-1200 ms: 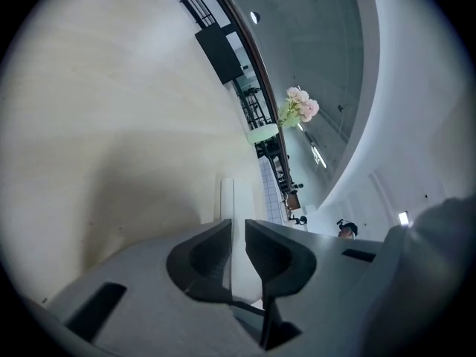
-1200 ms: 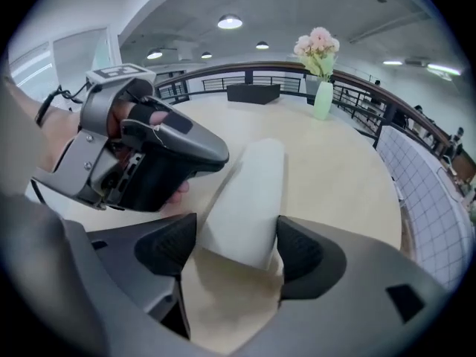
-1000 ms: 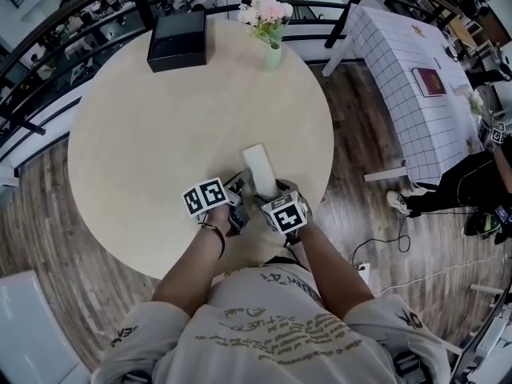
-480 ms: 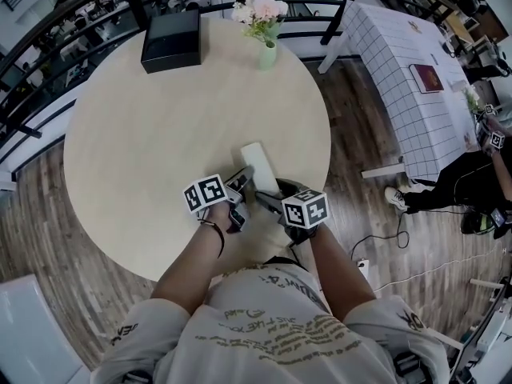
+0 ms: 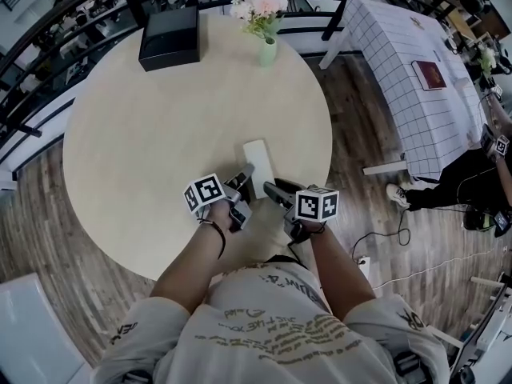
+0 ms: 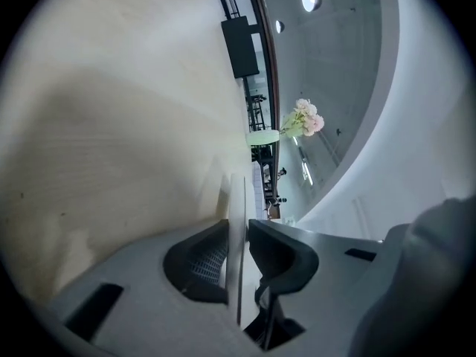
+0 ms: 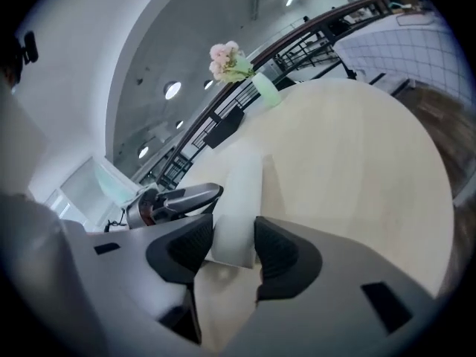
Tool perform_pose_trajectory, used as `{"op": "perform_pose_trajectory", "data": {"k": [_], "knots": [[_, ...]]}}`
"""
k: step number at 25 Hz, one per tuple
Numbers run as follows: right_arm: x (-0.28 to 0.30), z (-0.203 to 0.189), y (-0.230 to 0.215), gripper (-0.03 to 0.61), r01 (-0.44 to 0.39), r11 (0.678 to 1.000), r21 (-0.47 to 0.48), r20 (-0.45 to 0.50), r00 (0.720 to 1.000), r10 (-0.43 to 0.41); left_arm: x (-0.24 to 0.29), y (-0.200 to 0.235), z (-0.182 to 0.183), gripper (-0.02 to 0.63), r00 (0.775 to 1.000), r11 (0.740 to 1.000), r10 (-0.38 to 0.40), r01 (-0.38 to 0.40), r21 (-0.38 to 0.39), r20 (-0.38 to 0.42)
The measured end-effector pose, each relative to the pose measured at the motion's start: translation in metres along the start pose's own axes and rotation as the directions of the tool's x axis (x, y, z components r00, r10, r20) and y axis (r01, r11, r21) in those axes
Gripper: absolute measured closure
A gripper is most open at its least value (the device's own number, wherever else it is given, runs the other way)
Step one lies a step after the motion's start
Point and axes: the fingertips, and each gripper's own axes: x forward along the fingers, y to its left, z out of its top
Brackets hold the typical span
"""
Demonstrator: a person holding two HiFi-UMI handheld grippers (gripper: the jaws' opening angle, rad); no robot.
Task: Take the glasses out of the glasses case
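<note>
Head view: shirt print unreadable, glasses case plain white.

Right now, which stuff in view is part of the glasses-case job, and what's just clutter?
Job: white glasses case; the glasses aren't visible.
Lying about: black box, vase of flowers, red book on the checked-cloth table.

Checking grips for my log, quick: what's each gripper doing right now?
Left gripper: fingers just closing, pinched on the glasses case at its thin edge.
Right gripper: fingers just closing, clamped across the glasses case's near end.
</note>
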Motion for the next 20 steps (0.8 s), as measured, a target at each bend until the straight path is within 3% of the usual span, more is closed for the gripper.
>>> {"op": "perform_pose_trajectory", "data": {"k": [4,8,12,15,20], "knots": [[0.004,-0.008,-0.003,0.39,0.018,0.999,-0.049,-0.041,0.999,-0.02,0.003,-0.001,-0.003,0.522,0.999,0.999,0.011,-0.009,0.04,-0.035],[0.004,-0.007,-0.003,0.39,-0.007,1.0,-0.025,-0.037,0.999,0.006,0.004,0.001,-0.002,0.522,1.0,1.0,-0.012,0.012,-0.008,-0.027],[0.003,-0.005,0.009,0.397,-0.106,0.994,0.01,-0.053,0.993,0.106,0.0,-0.01,-0.002,0.513,0.996,0.995,-0.092,0.091,-0.044,-0.021],[0.005,-0.005,0.021,0.402,-0.166,0.986,0.004,-0.071,0.983,0.166,0.003,-0.018,-0.005,0.462,0.992,0.993,-0.114,0.113,-0.015,-0.045],[0.008,0.0,0.021,0.396,-0.125,0.992,-0.024,-0.053,0.991,0.124,-0.002,-0.011,0.002,0.463,0.997,0.997,-0.073,0.072,-0.037,-0.028]]}}
